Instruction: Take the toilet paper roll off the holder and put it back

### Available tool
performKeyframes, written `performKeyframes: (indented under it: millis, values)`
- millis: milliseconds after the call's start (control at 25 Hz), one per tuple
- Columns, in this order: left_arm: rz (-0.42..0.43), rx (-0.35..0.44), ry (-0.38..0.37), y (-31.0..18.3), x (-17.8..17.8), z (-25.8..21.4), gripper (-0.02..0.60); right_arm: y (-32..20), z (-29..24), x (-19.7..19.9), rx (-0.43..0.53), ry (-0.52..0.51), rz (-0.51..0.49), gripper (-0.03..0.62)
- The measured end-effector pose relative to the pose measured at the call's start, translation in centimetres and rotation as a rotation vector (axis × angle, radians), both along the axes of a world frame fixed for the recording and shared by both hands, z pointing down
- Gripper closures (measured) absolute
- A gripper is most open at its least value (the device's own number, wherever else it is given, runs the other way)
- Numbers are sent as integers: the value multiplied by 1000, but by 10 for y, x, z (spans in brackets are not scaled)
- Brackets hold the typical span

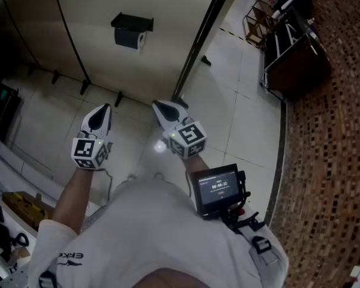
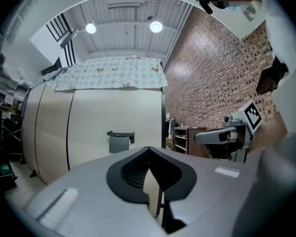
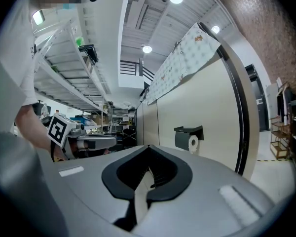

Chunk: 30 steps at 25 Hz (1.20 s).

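A black toilet paper holder [image 1: 132, 23] is fixed to the cream partition wall, with the white roll [image 1: 139, 39] sitting under its lid. The holder [image 2: 120, 134] shows ahead in the left gripper view, and the roll [image 3: 193, 143] shows in the right gripper view. My left gripper [image 1: 103, 108] and right gripper [image 1: 158, 105] are held side by side in front of the person, well short of the wall. Both are shut with nothing between the jaws. Each points toward the wall.
The cream partition wall [image 1: 96, 47] stands on short black feet over a pale tiled floor [image 1: 228, 113]. A dark metal rack [image 1: 291, 47] stands at the right beside a brick wall [image 1: 336, 161]. Shelving with clutter is at the left [image 1: 12, 209].
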<state>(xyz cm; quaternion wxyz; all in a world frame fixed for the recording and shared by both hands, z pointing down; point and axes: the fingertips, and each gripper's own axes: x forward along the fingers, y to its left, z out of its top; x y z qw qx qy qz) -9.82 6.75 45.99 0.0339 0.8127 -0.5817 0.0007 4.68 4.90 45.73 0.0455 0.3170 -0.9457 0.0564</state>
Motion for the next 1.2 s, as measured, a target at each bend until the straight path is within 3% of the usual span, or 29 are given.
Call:
performKeyframes:
  millis: [1200]
  values:
    - [17, -20, 5, -22, -22, 13, 579, -18, 8, -29, -11, 2, -13, 582]
